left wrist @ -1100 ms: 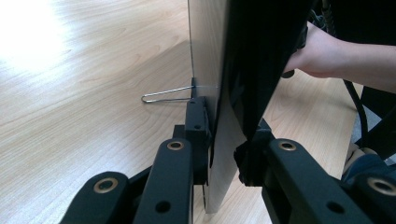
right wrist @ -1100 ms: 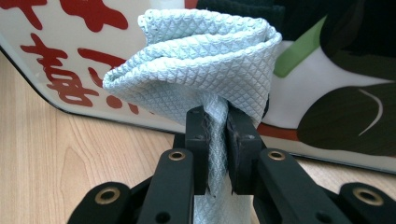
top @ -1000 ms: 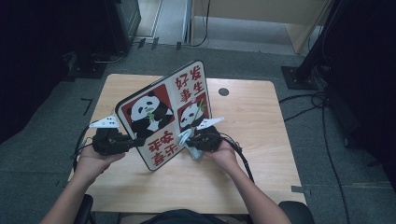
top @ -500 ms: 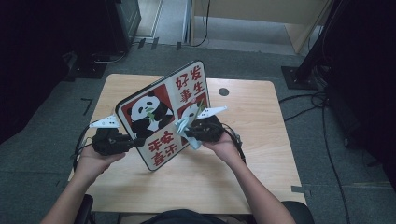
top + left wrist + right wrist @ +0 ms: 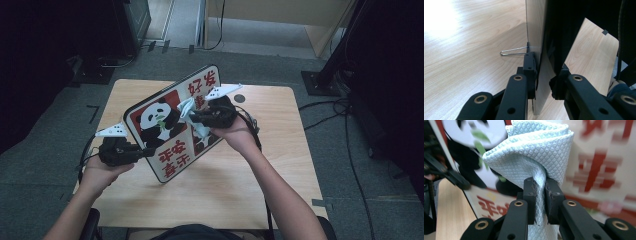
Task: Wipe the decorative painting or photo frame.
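L tongs (image 5: 142,152) were clamped on the left edge of the panda sign board (image 5: 165,130), holding it tilted above the wooden surface (image 5: 240,190); in the left gripper view the board (image 5: 537,37) sat edge-on between the jaws, pads pressed to both faces, w/ a thin wire loop (image 5: 512,51) sticking out from its side over the surface (image 5: 461,50). R tongs (image 5: 192,117) were pinched tight on a pale blue cloth (image 5: 192,114), pressed against the board's printed face near the red characters. In the right gripper view the cloth (image 5: 534,152) bunched up above the closed jaws, panda print (image 5: 474,135) blurred behind it.
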The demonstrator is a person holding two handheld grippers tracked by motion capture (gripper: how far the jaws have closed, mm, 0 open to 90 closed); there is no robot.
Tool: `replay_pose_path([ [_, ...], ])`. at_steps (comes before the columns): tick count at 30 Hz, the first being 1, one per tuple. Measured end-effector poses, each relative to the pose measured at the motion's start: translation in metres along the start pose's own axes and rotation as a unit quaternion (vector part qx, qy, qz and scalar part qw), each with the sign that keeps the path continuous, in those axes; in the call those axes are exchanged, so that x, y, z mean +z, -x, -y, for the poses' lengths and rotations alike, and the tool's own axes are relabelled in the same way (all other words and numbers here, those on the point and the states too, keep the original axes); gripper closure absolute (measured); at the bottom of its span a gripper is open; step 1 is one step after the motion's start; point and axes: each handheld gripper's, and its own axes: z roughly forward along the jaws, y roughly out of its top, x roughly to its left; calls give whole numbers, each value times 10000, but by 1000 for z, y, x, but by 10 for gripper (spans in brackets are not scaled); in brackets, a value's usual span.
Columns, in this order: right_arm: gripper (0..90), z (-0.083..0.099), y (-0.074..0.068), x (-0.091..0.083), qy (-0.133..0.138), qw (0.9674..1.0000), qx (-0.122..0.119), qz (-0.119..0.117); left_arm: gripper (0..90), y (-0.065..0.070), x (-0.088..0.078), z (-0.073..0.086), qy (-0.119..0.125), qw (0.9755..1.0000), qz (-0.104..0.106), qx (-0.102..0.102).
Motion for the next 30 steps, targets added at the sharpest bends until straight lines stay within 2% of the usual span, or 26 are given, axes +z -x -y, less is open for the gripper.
replay_pose_path([
  [5,809,-30,-6,-8,51,9998,-180,66,778,0,0,0,3,10000,6,-10],
  [9,809,-52,-14,-12,102,9991,-413,83,779,-1,0,0,13,10000,10,-39],
  [14,809,-73,-23,-13,160,9982,-575,76,779,0,0,0,21,10000,12,-30],
  [18,809,-76,-28,-6,92,9976,-679,54,779,0,0,0,12,10000,16,-12],
  [30,808,-62,-26,5,61,9981,-611,-52,779,-1,0,0,4,10000,12,10],
])
